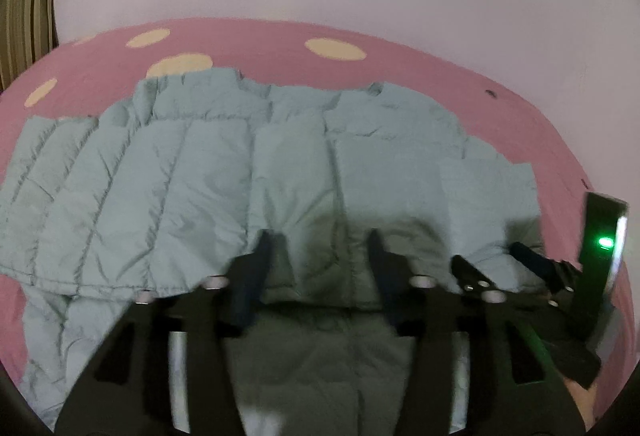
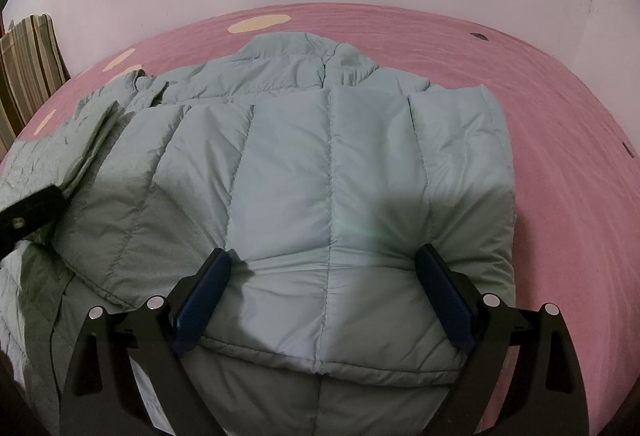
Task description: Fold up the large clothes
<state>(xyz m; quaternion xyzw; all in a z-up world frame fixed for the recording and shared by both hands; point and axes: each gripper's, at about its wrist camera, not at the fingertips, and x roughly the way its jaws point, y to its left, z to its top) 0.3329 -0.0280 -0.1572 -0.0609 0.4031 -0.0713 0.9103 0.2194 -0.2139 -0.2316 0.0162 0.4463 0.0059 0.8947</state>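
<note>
- two grippers hover over a pale green puffer jacket spread on the pink bedsheet.
- left gripper — jaws parted, nothing between them.
- right gripper — jaws spread wide, blue pads resting on the folded jacket, not pinching.

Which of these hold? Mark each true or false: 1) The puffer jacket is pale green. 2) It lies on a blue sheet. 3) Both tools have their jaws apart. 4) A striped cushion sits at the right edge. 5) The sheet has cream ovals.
1) True: the puffer jacket is pale green.
2) False: the sheet is pink.
3) True: the left tool and the right tool both stand open over the jacket.
4) False: the striped cushion is at the left edge.
5) True: cream ovals mark it.
</note>
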